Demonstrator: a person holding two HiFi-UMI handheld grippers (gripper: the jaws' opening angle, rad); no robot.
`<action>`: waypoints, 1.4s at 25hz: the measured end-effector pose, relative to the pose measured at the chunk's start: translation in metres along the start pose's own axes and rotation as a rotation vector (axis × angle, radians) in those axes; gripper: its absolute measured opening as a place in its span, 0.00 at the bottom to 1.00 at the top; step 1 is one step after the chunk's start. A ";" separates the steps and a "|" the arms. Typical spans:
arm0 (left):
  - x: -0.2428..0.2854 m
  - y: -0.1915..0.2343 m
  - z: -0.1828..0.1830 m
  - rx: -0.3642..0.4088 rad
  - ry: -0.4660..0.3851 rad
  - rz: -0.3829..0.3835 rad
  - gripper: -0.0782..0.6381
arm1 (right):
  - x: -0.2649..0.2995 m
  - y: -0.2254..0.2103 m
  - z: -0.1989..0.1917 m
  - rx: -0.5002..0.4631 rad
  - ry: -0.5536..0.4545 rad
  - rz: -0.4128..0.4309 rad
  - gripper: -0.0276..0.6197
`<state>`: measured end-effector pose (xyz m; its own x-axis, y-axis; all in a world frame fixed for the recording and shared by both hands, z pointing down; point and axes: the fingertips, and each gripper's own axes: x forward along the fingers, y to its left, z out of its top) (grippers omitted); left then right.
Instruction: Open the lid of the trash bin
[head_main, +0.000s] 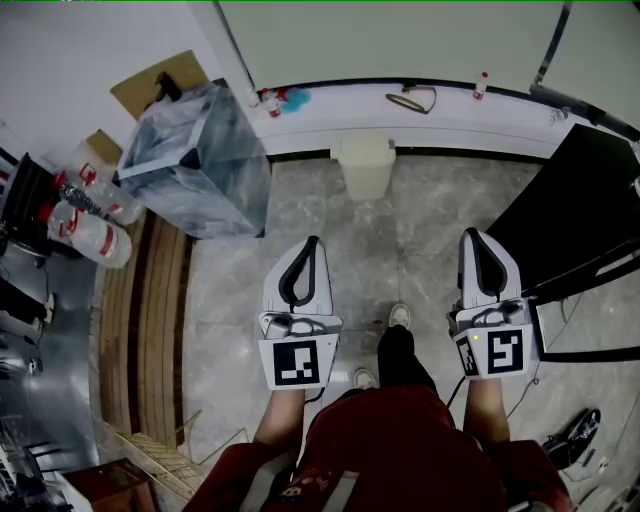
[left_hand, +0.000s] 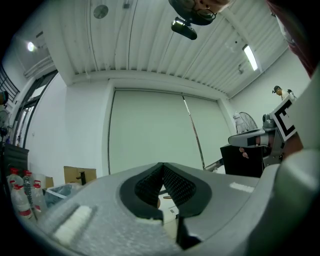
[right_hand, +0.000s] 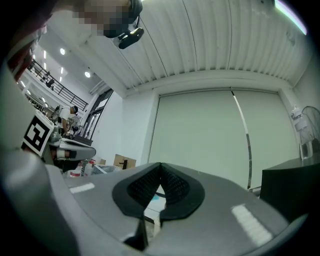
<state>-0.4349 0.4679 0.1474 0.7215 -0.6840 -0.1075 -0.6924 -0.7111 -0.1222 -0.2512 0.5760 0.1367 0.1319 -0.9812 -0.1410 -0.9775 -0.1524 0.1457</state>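
Observation:
The trash bin is a small cream bin with its lid down. It stands on the marble floor against the white ledge, straight ahead of me. My left gripper is held well short of the bin and a little to its left, with its jaws meeting at the tips and nothing between them. My right gripper is level with it, further right, and also shut and empty. In the left gripper view the left gripper points at the pale wall blind. The right gripper shows the same in the right gripper view.
A large plastic-wrapped box stands left of the bin, with cardboard behind it and bottles further left. A black desk panel fills the right side. The white ledge carries small items. Wooden slats line the floor at left.

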 end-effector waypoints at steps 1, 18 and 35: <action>0.008 -0.001 -0.001 0.003 -0.001 -0.004 0.12 | 0.006 -0.006 -0.002 0.004 -0.002 -0.002 0.04; 0.183 -0.028 0.000 0.043 0.008 -0.019 0.12 | 0.131 -0.135 -0.032 0.063 -0.024 -0.020 0.04; 0.319 -0.052 -0.018 0.042 0.036 0.020 0.12 | 0.214 -0.241 -0.076 0.072 0.001 -0.017 0.04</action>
<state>-0.1691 0.2841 0.1369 0.7062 -0.7041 -0.0749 -0.7053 -0.6902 -0.1617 0.0246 0.3941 0.1457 0.1486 -0.9787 -0.1418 -0.9845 -0.1599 0.0721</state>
